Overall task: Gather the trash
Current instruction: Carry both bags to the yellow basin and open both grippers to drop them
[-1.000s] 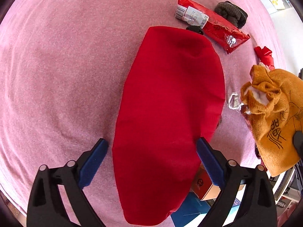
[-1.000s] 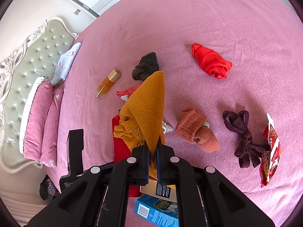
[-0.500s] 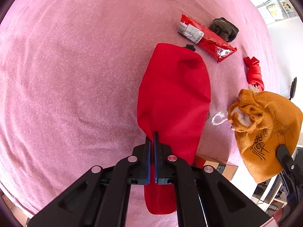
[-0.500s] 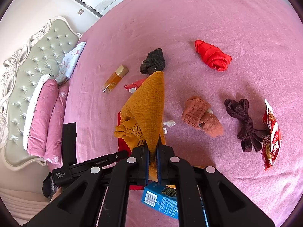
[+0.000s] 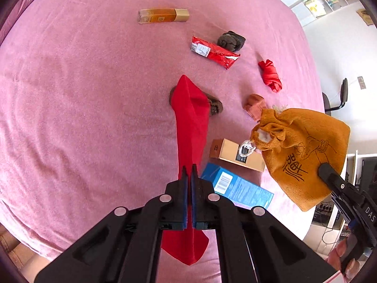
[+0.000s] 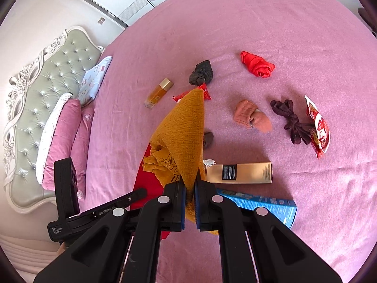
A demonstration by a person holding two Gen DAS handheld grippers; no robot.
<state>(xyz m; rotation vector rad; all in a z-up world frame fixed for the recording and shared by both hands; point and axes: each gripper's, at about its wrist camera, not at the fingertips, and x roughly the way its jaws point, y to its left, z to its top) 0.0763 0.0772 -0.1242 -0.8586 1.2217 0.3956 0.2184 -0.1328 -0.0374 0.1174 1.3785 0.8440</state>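
My left gripper (image 5: 189, 174) is pinched tight on the red bag (image 5: 190, 127), which hangs limp above the bed (image 5: 82, 94). My right gripper (image 6: 189, 184) is clamped on the mustard pouch (image 6: 183, 136), soft and light. Below lie the gold box (image 6: 238, 173), blue carton (image 6: 264, 205) and a crinkly red wrapper (image 5: 214, 53): light, slippery, probably best pinched at an edge.

The bed cover (image 5: 82, 94) is pink. One bag (image 5: 192, 127) is plain red; the other bag (image 5: 306, 155) is mustard with black line drawing. Nearby boxes: one blue (image 5: 238, 186), one tan (image 5: 235, 153).
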